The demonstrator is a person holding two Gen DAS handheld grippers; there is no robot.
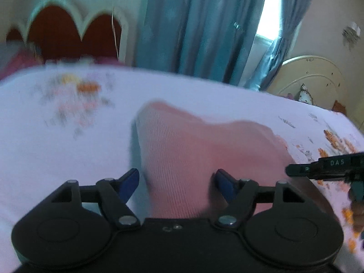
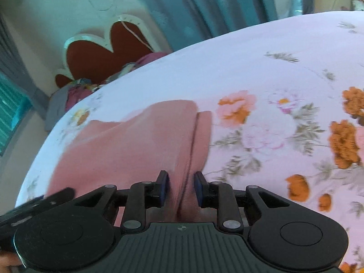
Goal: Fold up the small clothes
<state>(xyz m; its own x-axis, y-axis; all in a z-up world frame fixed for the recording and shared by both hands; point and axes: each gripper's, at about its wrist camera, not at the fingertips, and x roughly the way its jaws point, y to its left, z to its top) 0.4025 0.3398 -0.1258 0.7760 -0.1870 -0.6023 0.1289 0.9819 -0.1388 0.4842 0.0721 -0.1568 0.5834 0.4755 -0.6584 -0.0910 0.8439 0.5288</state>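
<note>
Spread under both grippers, the floral bedsheet (image 2: 284, 68) carries the pink garment (image 2: 127, 145) lying flat for folding. Left gripper (image 1: 177, 177) stands with jaws apart, cloth between them but seemingly unpressed, probably just let go, though blur hampers this. Only the right wrist view shows the right gripper (image 2: 181, 187) pinching a fold, likely to steady it.
</note>
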